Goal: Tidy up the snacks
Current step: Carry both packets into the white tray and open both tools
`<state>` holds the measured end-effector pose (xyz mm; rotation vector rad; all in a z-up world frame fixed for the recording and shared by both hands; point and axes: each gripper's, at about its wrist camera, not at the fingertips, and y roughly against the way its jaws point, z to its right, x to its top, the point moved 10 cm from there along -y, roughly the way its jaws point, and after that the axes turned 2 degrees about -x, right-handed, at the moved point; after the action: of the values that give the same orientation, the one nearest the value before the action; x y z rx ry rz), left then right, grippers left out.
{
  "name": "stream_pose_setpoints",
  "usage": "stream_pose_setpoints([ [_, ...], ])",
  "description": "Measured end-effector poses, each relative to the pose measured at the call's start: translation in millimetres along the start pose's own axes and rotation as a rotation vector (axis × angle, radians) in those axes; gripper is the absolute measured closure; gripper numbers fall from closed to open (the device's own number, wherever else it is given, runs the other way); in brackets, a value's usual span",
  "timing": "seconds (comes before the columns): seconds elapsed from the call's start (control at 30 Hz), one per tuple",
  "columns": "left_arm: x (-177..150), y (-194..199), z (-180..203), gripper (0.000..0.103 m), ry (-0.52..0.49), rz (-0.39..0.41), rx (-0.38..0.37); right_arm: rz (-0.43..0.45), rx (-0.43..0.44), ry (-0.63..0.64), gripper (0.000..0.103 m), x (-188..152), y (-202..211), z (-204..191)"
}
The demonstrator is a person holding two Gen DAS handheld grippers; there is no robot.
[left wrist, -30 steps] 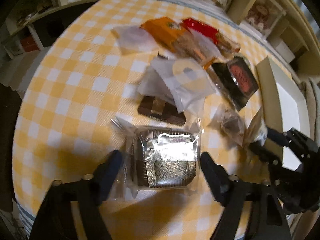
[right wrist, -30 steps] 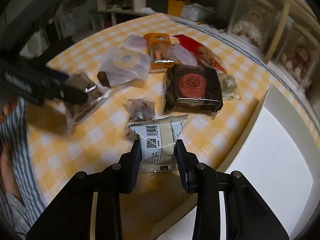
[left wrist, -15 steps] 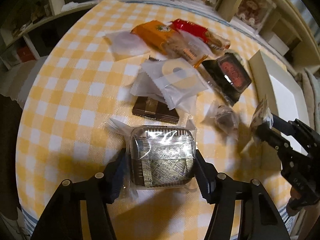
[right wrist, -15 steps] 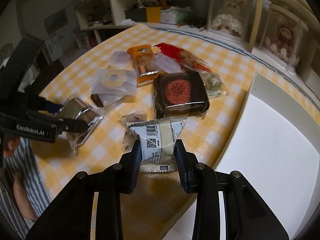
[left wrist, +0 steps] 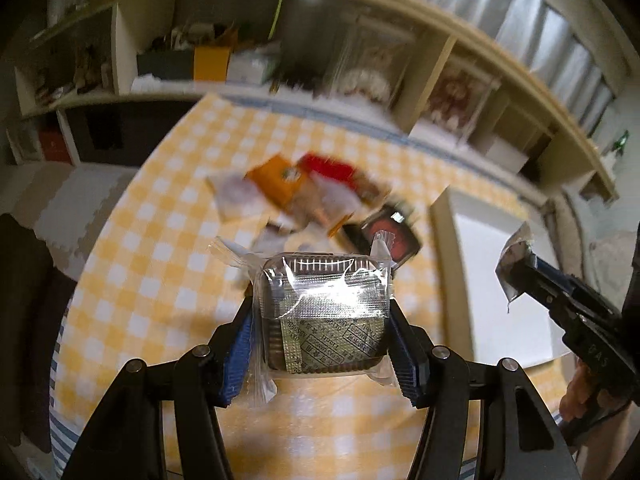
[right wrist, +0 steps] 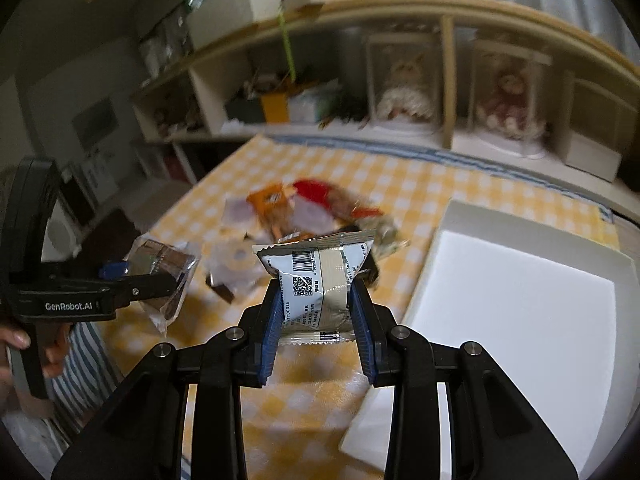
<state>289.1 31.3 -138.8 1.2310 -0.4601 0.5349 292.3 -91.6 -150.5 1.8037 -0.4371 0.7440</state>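
Note:
My left gripper (left wrist: 320,320) is shut on a clear-wrapped dark pastry tray (left wrist: 324,312) and holds it above the yellow checked table (left wrist: 132,272). It also shows in the right wrist view (right wrist: 160,268). My right gripper (right wrist: 316,304) is shut on a white snack packet with a barcode (right wrist: 316,276), lifted beside the white box (right wrist: 520,312). That packet shows in the left wrist view (left wrist: 514,264), over the white box (left wrist: 500,280). A blurred pile of snacks (left wrist: 320,196) lies further back on the table.
The pile holds an orange pack (right wrist: 268,200), a red pack (right wrist: 316,190) and a dark box with a red seal (left wrist: 388,236). Shelves with dolls and boxes (right wrist: 404,92) stand behind the table. The person's hand (right wrist: 36,344) is at the left.
My left gripper closed on the pastry tray and lifted it off the table. My right gripper rose with the white packet. Both views tilted up toward the shelves.

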Motion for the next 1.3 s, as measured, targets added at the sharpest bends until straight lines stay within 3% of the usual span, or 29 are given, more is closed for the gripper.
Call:
stream_pose_setpoints([
  [0.33, 7, 48, 62, 0.044, -0.12, 0.074, -0.104, 0.115, -0.104, -0.128, 0.069, 17, 74, 41],
  [0.57, 1, 38, 125, 0.044, -0.189, 0.059, -0.178, 0.109, -0.215, -0.211, 0.069, -4, 110, 88],
  [0.77, -6, 0, 163, 0.044, -0.213, -0.008, -0.218, 0.071, -0.272, -0.268, 0.069, -29, 124, 120],
  [1.03, -21, -77, 186, 0.044, -0.178, -0.17, -0.249, -0.015, -0.308, -0.329, 0.069, -62, 118, 153],
  [1.3, -23, -141, 189, 0.044, -0.157, -0.263, -0.208, -0.127, -0.307, -0.389, 0.069, -92, 94, 176],
])
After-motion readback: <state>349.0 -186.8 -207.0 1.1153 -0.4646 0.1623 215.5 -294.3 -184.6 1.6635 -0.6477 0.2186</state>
